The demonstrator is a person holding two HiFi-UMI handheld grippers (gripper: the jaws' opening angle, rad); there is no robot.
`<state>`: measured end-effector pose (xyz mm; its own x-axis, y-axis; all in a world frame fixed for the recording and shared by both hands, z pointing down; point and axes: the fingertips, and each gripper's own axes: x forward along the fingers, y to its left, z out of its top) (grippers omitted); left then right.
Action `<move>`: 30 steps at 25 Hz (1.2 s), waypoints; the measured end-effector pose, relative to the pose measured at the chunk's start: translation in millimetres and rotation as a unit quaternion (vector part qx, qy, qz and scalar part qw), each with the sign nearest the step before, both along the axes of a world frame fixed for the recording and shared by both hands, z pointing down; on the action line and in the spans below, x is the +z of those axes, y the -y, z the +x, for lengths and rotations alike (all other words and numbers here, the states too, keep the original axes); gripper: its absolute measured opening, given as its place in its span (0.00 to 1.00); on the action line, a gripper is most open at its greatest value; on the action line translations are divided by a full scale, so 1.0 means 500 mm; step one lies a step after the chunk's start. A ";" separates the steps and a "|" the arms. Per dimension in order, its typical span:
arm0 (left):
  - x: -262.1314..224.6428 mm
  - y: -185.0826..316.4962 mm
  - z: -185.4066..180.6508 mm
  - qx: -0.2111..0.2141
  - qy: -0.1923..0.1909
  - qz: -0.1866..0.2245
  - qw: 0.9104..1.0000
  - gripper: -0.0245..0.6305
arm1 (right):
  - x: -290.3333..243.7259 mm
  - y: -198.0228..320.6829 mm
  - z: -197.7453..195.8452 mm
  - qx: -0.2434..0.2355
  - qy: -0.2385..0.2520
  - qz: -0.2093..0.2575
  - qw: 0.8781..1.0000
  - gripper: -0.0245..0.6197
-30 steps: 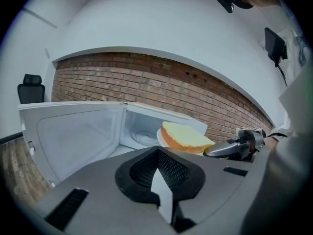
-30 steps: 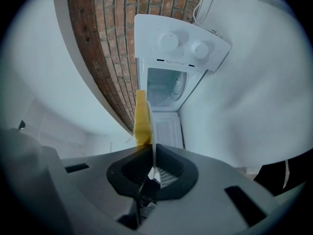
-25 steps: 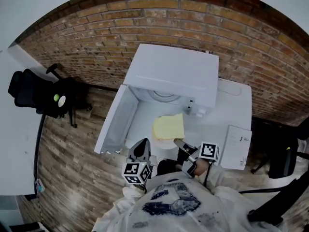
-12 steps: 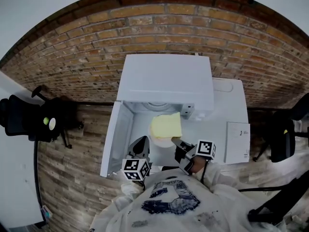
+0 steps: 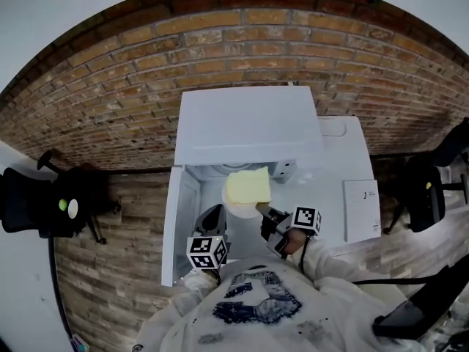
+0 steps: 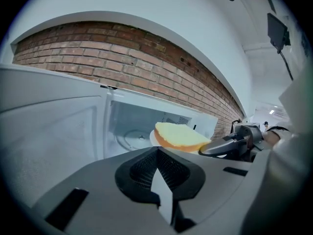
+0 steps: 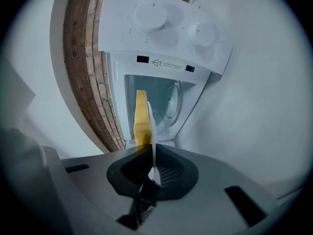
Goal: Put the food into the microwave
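The bread slice [image 5: 248, 186] lies on a white plate [image 5: 237, 209] at the mouth of the open microwave [image 5: 245, 127]. The right claw [image 5: 264, 213] is clamped on the plate's rim. The left claw [image 5: 213, 218], jaws together and empty, hangs beside the open door [image 5: 181, 222]

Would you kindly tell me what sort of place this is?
Probably an office or lab corner, not a home kitchen: a white microwave sits on a white table against a bare brick wall, with a black office chair on the plank floor.
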<state>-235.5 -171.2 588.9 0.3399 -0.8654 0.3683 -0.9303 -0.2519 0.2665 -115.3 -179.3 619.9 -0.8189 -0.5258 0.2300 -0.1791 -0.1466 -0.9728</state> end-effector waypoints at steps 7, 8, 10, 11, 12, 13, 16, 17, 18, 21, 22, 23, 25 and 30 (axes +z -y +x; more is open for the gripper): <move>0.040 0.031 -0.010 0.002 0.001 -0.009 1.000 0.05 | 0.051 0.055 -0.004 0.023 -0.012 -0.013 1.000 0.07; 0.043 0.035 -0.011 0.001 0.001 -0.009 1.000 0.05 | 0.058 0.065 -0.007 0.024 -0.013 -0.015 1.000 0.07; 0.048 0.044 -0.012 0.002 0.002 -0.007 1.000 0.05 | 0.071 0.083 -0.013 0.025 -0.013 -0.017 0.999 0.07; 0.050 0.048 -0.011 0.003 0.002 -0.007 1.000 0.05 | 0.077 0.092 -0.016 0.025 -0.014 -0.017 0.999 0.07; 0.053 0.052 -0.010 0.004 0.003 -0.006 1.000 0.05 | 0.083 0.101 -0.018 0.026 -0.016 -0.018 0.999 0.07; 0.057 0.054 -0.009 0.004 0.005 -0.006 1.000 0.05 | 0.090 0.108 -0.020 0.027 -0.018 -0.019 0.999 0.07; 0.064 0.061 -0.008 0.006 0.008 -0.006 1.000 0.05 | 0.116 0.128 -0.025 0.027 -0.027 -0.022 0.999 0.07; 0.065 0.063 -0.009 0.006 0.008 -0.006 1.000 0.05 | 0.124 0.135 -0.028 0.026 -0.030 -0.023 0.999 0.07; 0.066 0.065 -0.010 0.005 0.007 -0.007 1.000 0.05 | 0.131 0.142 -0.030 0.026 -0.032 -0.023 0.999 0.07; 0.069 0.071 -0.012 0.005 0.005 -0.009 1.000 0.05 | 0.146 0.163 -0.039 0.028 -0.036 -0.028 0.999 0.07; 0.071 0.073 -0.012 0.006 0.005 -0.010 1.000 0.05 | 0.149 0.169 -0.042 0.029 -0.037 -0.029 0.998 0.07; 0.072 0.074 -0.011 0.007 0.005 -0.010 1.000 0.05 | 0.153 0.175 -0.045 0.029 -0.038 -0.030 0.998 0.07; 0.073 0.074 -0.010 0.009 0.005 -0.011 1.000 0.05 | 0.161 0.185 -0.049 0.031 -0.039 -0.032 0.998 0.07; 0.073 0.077 -0.013 0.008 0.000 -0.015 1.000 0.05 | 0.178 0.207 -0.050 0.039 -0.041 -0.043 0.997 0.07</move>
